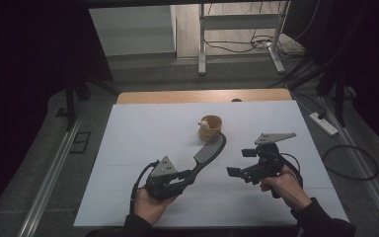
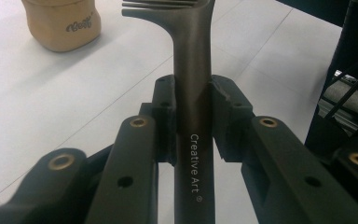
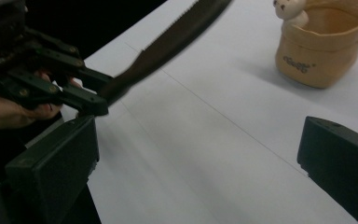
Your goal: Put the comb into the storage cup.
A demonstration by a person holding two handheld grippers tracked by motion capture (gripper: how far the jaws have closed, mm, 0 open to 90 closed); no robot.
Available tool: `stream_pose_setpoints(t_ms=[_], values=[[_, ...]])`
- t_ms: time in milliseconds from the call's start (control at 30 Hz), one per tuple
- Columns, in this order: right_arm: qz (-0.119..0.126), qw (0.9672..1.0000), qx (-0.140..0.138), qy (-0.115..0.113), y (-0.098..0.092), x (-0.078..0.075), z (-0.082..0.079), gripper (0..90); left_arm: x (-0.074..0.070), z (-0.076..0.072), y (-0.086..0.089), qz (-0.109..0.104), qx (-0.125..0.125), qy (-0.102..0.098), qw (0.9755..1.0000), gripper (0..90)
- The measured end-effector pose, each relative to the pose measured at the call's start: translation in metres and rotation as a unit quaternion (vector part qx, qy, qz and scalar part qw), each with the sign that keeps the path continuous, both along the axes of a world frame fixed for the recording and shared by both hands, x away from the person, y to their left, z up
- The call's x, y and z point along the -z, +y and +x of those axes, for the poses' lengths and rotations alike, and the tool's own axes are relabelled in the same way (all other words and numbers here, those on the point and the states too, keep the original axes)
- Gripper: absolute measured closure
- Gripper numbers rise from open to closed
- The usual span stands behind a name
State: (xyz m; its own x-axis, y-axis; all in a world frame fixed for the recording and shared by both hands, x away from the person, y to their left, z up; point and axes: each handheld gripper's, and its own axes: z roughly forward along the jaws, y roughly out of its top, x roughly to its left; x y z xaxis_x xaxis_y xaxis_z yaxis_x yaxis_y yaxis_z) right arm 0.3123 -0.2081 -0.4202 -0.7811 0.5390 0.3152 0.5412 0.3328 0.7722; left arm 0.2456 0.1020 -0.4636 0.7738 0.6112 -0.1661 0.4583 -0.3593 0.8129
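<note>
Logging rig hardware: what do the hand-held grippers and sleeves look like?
Left hand-held gripper and right hand-held gripper: black linkage frames with brass-coloured pivot bushings, blocky black jaws, a grey three-cornered plate on top, black cable trailing. Dark sleeves.

Two black jaws rising from the bottom edge, one at lower left, one at lower right, set wide apart with nothing between them but the white table (image 3: pixel 205 154). Farther off at upper left, the left gripper (image 3: pixel 91 100) held in a hand (image 3: pixel 9 109), jaws clamped on the handle of a dark comb (image 3: pixel 177 35). Comb slanting up and to the right, blurred, teeth along its upper edge, raised off the table. At upper right, a tan cup (image 3: pixel 324 51) standing on the table, small dark lettering on its side, a small white figure (image 3: pixel 289 9) at its rim.
</note>
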Motion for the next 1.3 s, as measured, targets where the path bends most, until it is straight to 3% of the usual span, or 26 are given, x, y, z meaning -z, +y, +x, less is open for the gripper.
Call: stream_pose_setpoints(t_ms=[333, 933, 1233, 1300], values=[[0.013, 0.9997, -0.016, 0.017, 0.017, -0.004, 0.010, 0.0, 0.000, 0.001, -0.007, 0.001, 0.007, -0.003, 1.0000, 72.0], [0.015, 0.9978, -0.006, 0.064, 0.041, -0.006, 0.027, 0.0, 0.000, 0.003, -0.010, -0.012, 0.008, 0.000, 0.9999, 71.9], [0.015, 0.9951, -0.005, 0.098, 0.048, -0.004, 0.031, 0.0, 0.001, 0.002, -0.011, -0.006, 0.008, -0.003, 0.9999, 71.9], [0.017, 0.9947, -0.005, 0.101, 0.048, -0.004, 0.032, 4.0, 0.002, 0.002, -0.012, -0.003, 0.007, -0.005, 1.0000, 71.9]])
